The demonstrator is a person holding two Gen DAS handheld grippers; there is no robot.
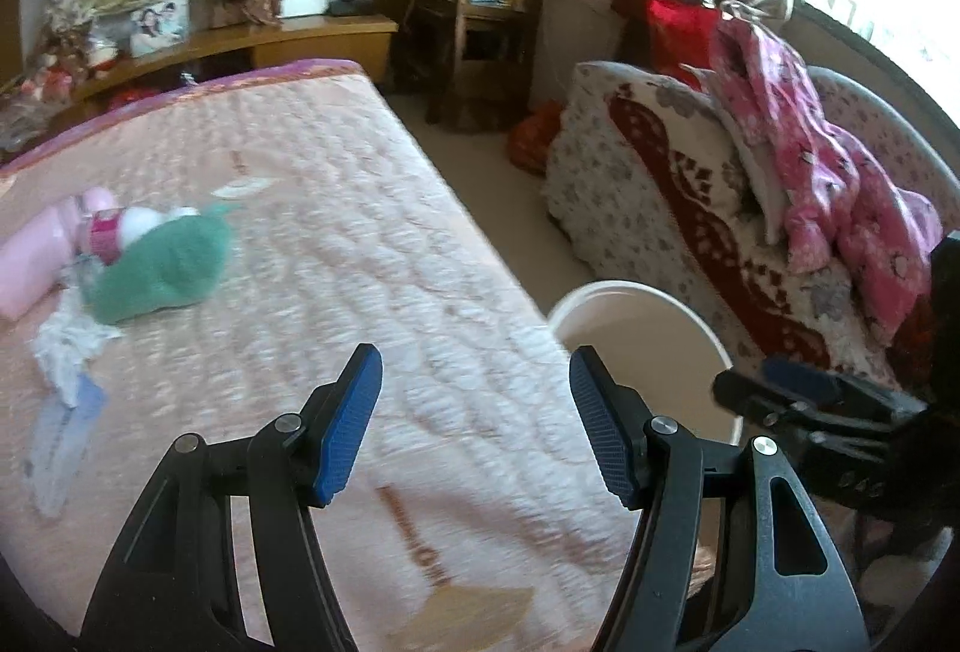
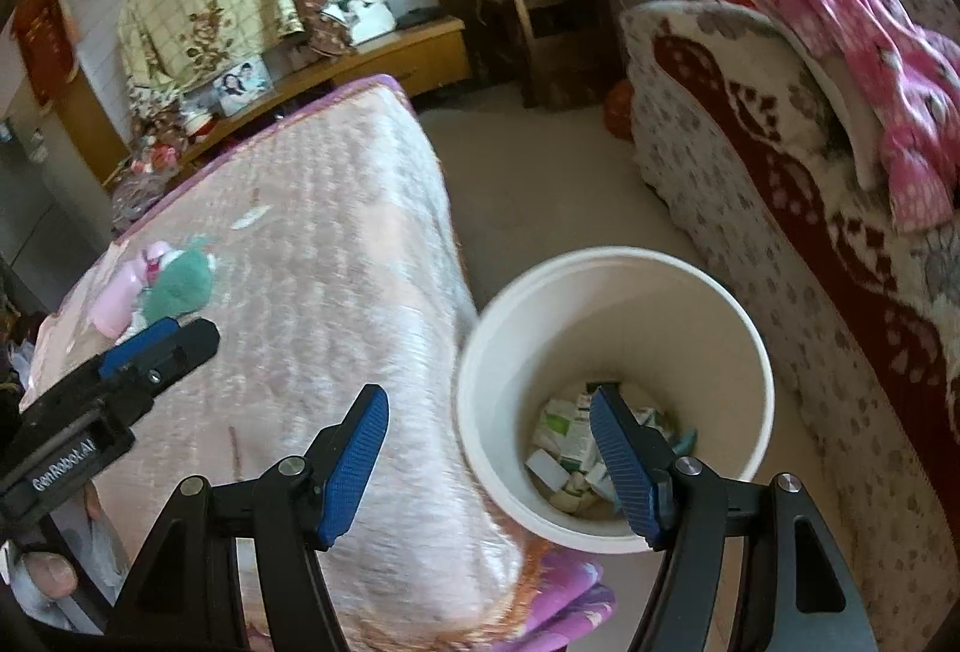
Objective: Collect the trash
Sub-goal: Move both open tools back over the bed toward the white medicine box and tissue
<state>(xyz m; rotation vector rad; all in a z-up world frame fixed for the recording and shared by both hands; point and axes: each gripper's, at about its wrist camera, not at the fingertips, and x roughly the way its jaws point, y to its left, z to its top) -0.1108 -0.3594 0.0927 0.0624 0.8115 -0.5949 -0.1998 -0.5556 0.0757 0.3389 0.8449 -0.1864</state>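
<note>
A white round bin [image 2: 612, 316] stands on the floor beside the bed's corner, with crumpled paper and small boxes [image 2: 573, 448] at its bottom; its rim also shows in the left wrist view [image 1: 636, 304]. My right gripper [image 2: 489, 460] is open and empty, above the bin's near rim. My left gripper [image 1: 474, 418] is open and empty over the pink quilted bed [image 1: 360, 232]. On the bed's far left lie a crumpled white tissue [image 1: 66, 346], a pale blue wrapper [image 1: 60, 436] and a small white scrap [image 1: 240, 188].
A green plush toy [image 1: 162, 268] and a pink bottle [image 1: 42, 256] lie on the bed by the tissue. A sofa [image 1: 690, 208] with a patterned blanket and pink clothes is at the right. A wooden shelf [image 1: 480, 15] and a low cabinet stand at the back.
</note>
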